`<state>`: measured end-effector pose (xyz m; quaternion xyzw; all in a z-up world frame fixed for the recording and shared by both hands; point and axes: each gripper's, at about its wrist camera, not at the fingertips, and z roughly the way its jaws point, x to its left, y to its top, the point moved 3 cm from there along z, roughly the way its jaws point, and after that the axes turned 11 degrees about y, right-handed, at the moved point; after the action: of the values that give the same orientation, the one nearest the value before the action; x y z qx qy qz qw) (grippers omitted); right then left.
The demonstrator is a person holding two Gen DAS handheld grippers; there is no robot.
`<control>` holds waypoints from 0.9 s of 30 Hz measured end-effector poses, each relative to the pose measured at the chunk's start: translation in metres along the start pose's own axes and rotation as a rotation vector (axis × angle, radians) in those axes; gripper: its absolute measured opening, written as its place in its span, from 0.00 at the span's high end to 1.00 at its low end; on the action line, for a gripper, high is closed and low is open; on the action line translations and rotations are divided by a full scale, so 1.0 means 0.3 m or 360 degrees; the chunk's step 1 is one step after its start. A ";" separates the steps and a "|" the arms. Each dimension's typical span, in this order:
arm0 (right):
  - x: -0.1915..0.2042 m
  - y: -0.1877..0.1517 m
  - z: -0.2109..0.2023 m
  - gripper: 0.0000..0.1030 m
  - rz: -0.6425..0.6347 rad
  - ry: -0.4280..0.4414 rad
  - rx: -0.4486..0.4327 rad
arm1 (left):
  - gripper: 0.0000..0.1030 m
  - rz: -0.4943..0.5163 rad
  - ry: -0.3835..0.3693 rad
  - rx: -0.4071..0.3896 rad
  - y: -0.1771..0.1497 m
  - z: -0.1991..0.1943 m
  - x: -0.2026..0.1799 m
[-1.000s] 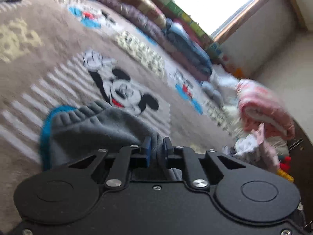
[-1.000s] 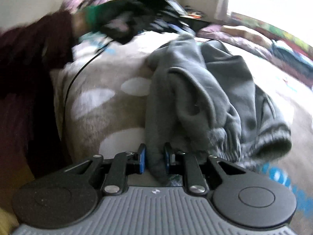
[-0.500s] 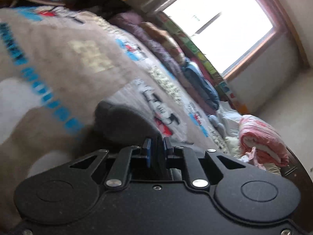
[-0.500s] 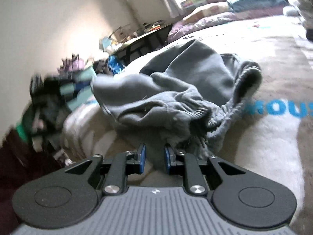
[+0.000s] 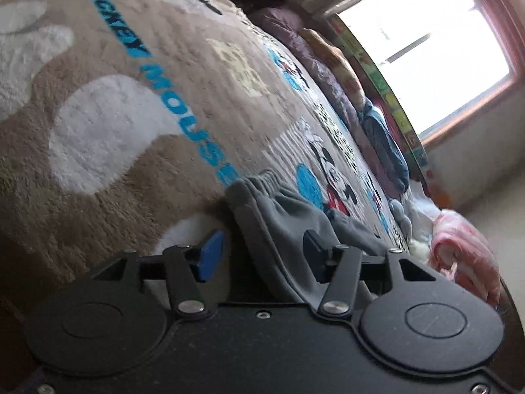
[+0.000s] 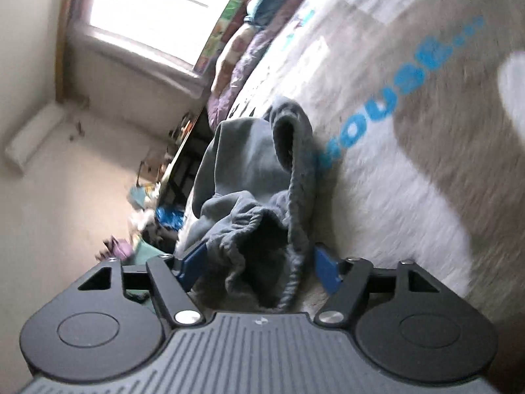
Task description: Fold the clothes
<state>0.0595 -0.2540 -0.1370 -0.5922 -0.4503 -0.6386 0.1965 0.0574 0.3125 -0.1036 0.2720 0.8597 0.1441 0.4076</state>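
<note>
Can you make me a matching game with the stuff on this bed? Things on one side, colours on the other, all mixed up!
Things:
1. sweatpants
2. MOUSE letters
3. bundle by the wall
4. left gripper finger pad

Colours:
A. pink
B. grey
C. dark blue
D. bright blue

Pairs: 1-B, 2-D, 3-A, 4-C

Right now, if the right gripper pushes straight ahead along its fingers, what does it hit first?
The right gripper, open, would meet the bunched grey sweatpants first; cloth already lies between its fingers. Behind that is the Mickey Mouse blanket.
</note>
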 end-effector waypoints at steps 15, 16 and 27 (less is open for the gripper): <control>0.073 -0.043 0.128 0.36 -0.0047 0.0008 -0.0005 | 0.48 0.0117 -0.0011 0.0048 0.018 0.111 -0.060; 0.044 -0.036 0.137 0.48 0.0041 0.0044 -0.0028 | 0.48 0.0148 -0.0004 0.0044 0.013 0.118 -0.070; 0.161 0.118 -0.016 0.85 -0.0032 0.0309 -0.0250 | 0.93 0.0457 -0.0129 -0.0050 -0.048 0.100 -0.198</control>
<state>0.0738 -0.2627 -0.0792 -0.5368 -0.3836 -0.7282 0.1857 0.1066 0.2669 -0.0921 0.3913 0.7925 0.2033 0.4213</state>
